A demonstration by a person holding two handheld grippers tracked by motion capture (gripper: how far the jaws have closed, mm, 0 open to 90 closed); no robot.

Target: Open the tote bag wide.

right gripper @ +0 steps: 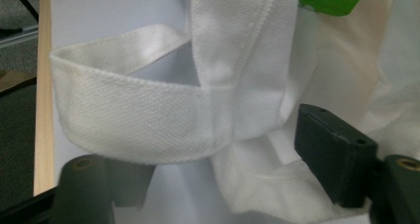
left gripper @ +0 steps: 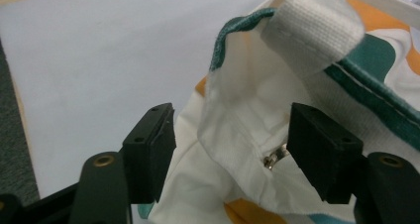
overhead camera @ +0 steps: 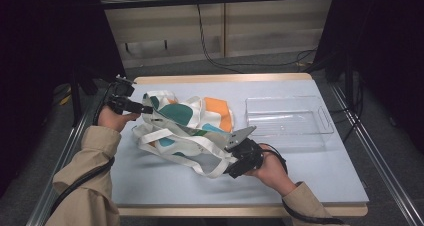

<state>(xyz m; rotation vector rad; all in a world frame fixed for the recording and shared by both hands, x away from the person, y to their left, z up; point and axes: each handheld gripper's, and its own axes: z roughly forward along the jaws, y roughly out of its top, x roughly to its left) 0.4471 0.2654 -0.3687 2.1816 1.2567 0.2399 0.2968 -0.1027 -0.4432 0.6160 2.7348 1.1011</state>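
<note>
- The left gripper (overhead camera: pixel 145 109) sits at the left end of the tote bag (overhead camera: pixel 187 121), fingers (left gripper: pixel 151 149) spread apart with the bag's white rim loose between them, pinched by neither.
- The bag lies crumpled mid-bench (overhead camera: pixel 300 171), long axis running from left gripper to right.
- The right gripper (overhead camera: pixel 231 172) is at the near-right end, fingers (right gripper: pixel 334 152) wide, the white strap (right gripper: pixel 148 125) slack between them; the clear tray (overhead camera: pixel 325 121) lies beyond.
</note>
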